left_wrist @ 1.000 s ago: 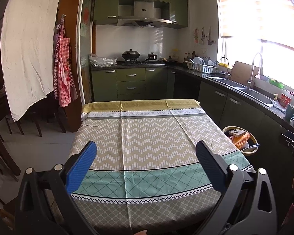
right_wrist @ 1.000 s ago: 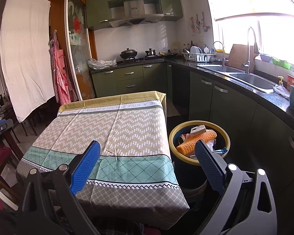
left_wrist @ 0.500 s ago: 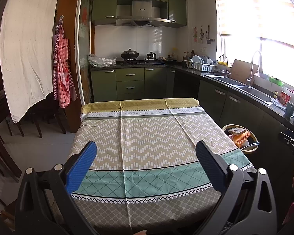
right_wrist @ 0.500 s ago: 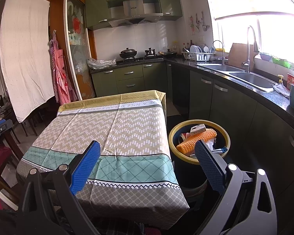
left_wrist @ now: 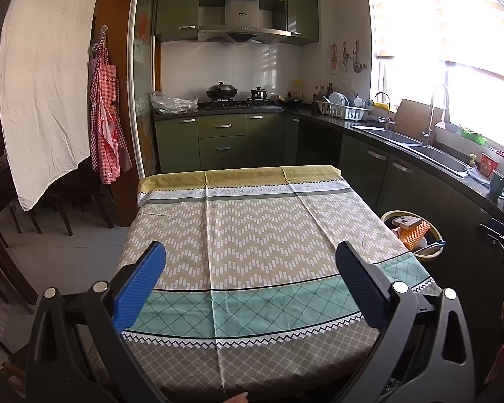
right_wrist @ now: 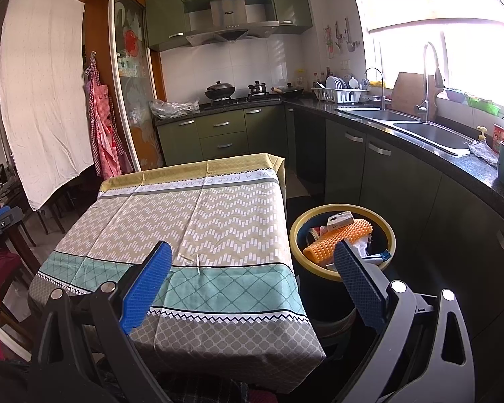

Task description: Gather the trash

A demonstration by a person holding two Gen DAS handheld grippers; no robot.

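A yellow-rimmed dark trash bin (right_wrist: 342, 210) stands on the floor right of the table; it also shows in the left wrist view (left_wrist: 435, 255). It holds an orange knobbly mat (right_wrist: 339, 238), a small box (right_wrist: 340, 219) and other scraps. The table (left_wrist: 252, 235) wears a patterned cloth with nothing on it but a tiny white speck (right_wrist: 198, 259). My left gripper (left_wrist: 250, 262) is open and empty over the table's near edge. My right gripper (right_wrist: 252, 262) is open and empty, between table corner and bin.
Green cabinets and a dark counter with a sink (right_wrist: 430, 136) run along the right. A stove with pots (left_wrist: 222, 91) is at the back. A white sheet (left_wrist: 43, 77) and red apron (left_wrist: 106, 121) hang on the left, with chairs below.
Both views drift very slightly; the grippers stay open and nothing on the table or in the bin has moved.
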